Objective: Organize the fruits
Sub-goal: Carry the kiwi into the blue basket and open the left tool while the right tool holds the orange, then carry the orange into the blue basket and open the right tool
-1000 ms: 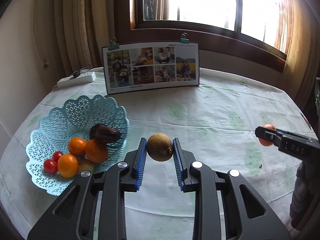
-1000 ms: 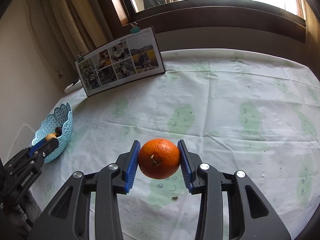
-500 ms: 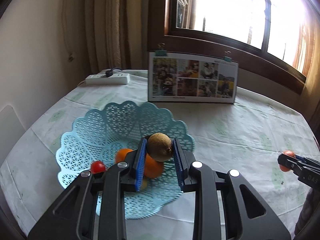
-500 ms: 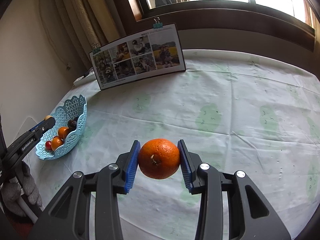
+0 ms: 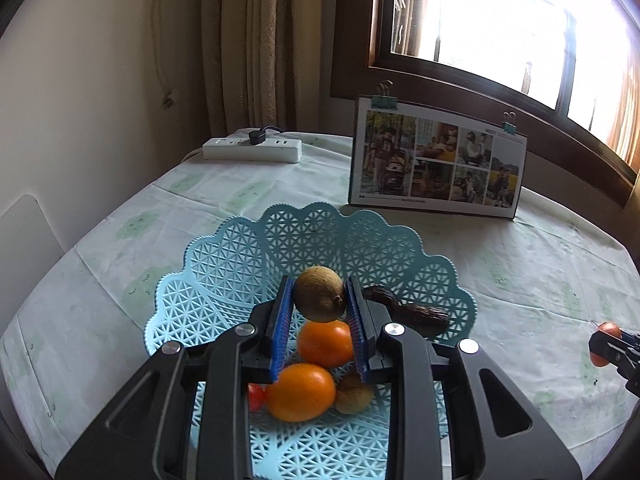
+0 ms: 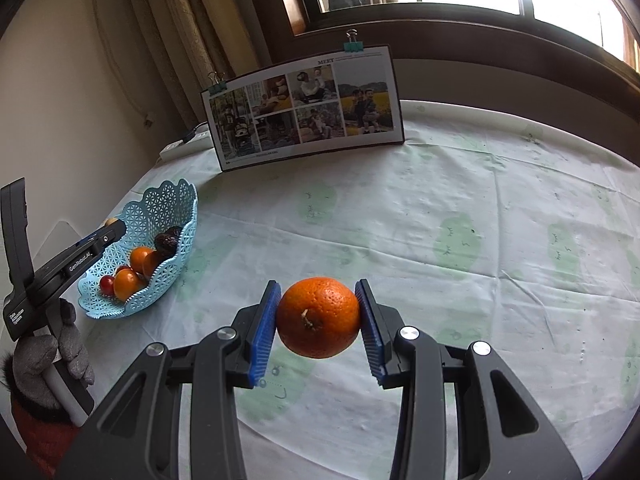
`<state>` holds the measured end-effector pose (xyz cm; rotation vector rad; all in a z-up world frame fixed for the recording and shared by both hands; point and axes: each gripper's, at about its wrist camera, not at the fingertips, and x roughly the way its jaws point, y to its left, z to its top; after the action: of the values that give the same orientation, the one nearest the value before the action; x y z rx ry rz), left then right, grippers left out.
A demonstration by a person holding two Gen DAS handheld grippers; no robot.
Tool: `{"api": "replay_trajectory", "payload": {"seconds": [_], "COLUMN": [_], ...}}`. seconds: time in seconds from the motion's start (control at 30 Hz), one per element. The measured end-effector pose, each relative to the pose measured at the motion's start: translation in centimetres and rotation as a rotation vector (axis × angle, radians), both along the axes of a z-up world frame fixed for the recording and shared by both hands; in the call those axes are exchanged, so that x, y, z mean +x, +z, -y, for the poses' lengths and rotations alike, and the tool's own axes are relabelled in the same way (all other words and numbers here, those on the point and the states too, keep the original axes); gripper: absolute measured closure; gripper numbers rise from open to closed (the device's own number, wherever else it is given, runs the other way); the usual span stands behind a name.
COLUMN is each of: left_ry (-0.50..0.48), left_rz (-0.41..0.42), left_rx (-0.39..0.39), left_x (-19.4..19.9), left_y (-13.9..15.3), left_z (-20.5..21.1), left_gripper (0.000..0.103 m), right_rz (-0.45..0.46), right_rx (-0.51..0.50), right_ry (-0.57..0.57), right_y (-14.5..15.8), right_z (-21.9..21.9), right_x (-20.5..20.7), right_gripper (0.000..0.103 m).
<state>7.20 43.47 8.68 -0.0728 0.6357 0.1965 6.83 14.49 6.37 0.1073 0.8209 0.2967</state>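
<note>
My left gripper (image 5: 319, 295) is shut on a brown kiwi (image 5: 319, 294) and holds it over the light-blue lattice basket (image 5: 248, 256). Below it in the basket lie two oranges (image 5: 325, 342), a small red tomato (image 5: 256, 397), a brown fruit (image 5: 354, 396) and a dark wrinkled fruit (image 5: 416, 314). My right gripper (image 6: 318, 318) is shut on an orange (image 6: 318, 316), held above the tablecloth to the right of the basket (image 6: 168, 216). The left gripper (image 6: 110, 232) shows at that view's left edge, gripped by a grey gloved hand (image 6: 44, 356).
A photo board (image 5: 438, 162) with binder clips stands behind the basket. A white power strip (image 5: 252, 149) lies at the table's far left corner, near the curtain and wall. The round table (image 6: 480, 208) wears a pale cloth with green prints. A window runs along the back.
My left gripper has carried the kiwi from beside the basket to over its middle. The right gripper, still holding the orange, has drawn closer to the basket.
</note>
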Motion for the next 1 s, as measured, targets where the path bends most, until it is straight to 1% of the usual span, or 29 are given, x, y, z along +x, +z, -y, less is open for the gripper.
{"api": "replay_trajectory", "payload": {"seconds": [0.47, 0.6, 0.67, 0.77, 0.8, 0.83, 0.9, 1.0], "left_ry": [0.022, 0.030, 0.040, 0.065, 0.075, 0.087, 0.105, 0.126], "left_rz": [-0.016, -0.017, -0.020, 0.000, 0.006, 0.012, 0.029, 0.045], "left_rx": [-0.062, -0.084, -0.091, -0.077, -0.072, -0.067, -0.062, -0.035], "left_x": [0.6, 0.6, 0.6, 0.3, 0.1, 0.0, -0.3, -0.7], "left_y": [-1.2, -1.6, -1.9, -2.0, -2.0, -2.0, -1.8, -1.7], "left_z": [-2.6, -3.3, -3.7, -4.0, -4.1, -4.1, -4.4, -4.5], "left_gripper": [0.076, 0.073, 0.066, 0.056, 0.047, 0.041, 0.040, 0.040], "right_rz": [0.002, 0.001, 0.002, 0.008, 0.010, 0.013, 0.021, 0.035], "right_rx": [-0.024, -0.029, -0.032, -0.037, -0.037, -0.038, -0.041, -0.044], "right_ry": [0.043, 0.057, 0.067, 0.087, 0.094, 0.101, 0.117, 0.139], "right_y": [0.4, 0.4, 0.5, 0.7, 0.8, 0.9, 1.1, 1.5], "right_z": [-3.2, -4.4, -4.9, -6.0, -6.4, -6.8, -7.7, -9.3], "right_x": [0.5, 0.8, 1.0, 1.2, 1.3, 1.5, 1.7, 2.4], "right_gripper": [0.064, 0.064, 0.064, 0.064, 0.064, 0.064, 0.064, 0.064]}}
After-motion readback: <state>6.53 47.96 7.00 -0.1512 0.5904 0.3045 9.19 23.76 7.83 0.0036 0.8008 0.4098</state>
